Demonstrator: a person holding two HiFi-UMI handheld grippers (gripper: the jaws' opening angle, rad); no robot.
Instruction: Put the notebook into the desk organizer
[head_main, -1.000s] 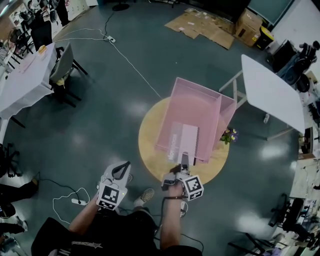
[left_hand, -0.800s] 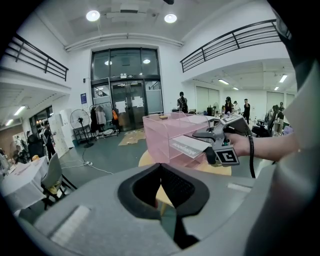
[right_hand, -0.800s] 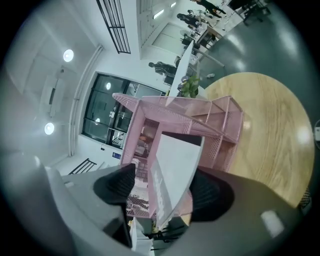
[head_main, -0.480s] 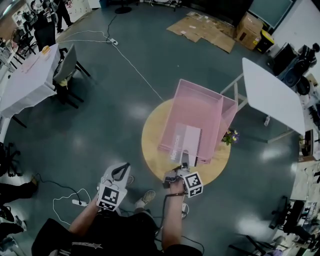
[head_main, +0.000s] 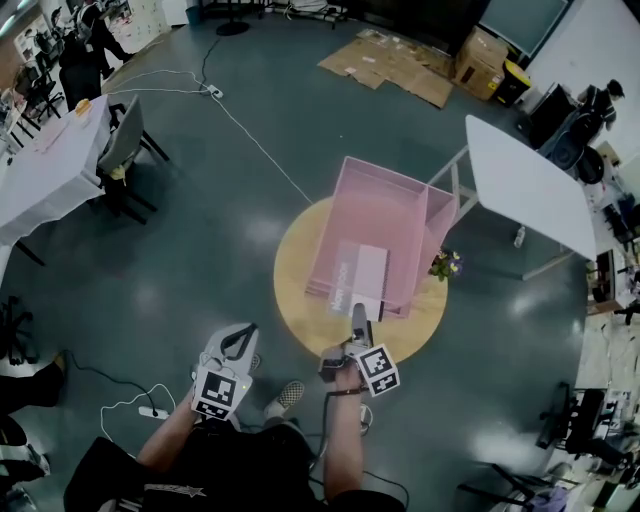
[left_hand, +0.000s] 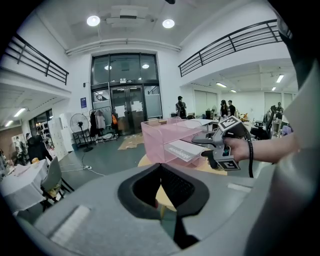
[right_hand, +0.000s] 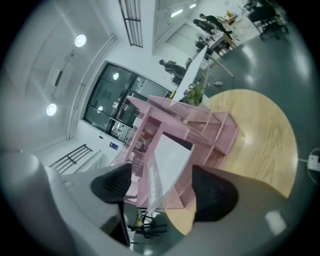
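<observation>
The right gripper (right_hand: 162, 192) has just been opening its jaws; they stand wide apart. Just ahead between them, touching neither pad, the pale grey notebook (right_hand: 172, 160), lettered along one edge, lies in the pink desk organizer (right_hand: 220, 132). The left gripper (left_hand: 162, 192) has its jaws together, empty.

Mid-floor: round wood table (head_main: 298, 275), flowers (head_main: 441, 265) just beside its right edge. Far right: white table (head_main: 525, 185). Cardboard (head_main: 385, 62) flat on floor, far end. Left: chair (head_main: 122, 140) by cloth-covered table (head_main: 40, 170); cable (head_main: 250, 125) runs across floor.
</observation>
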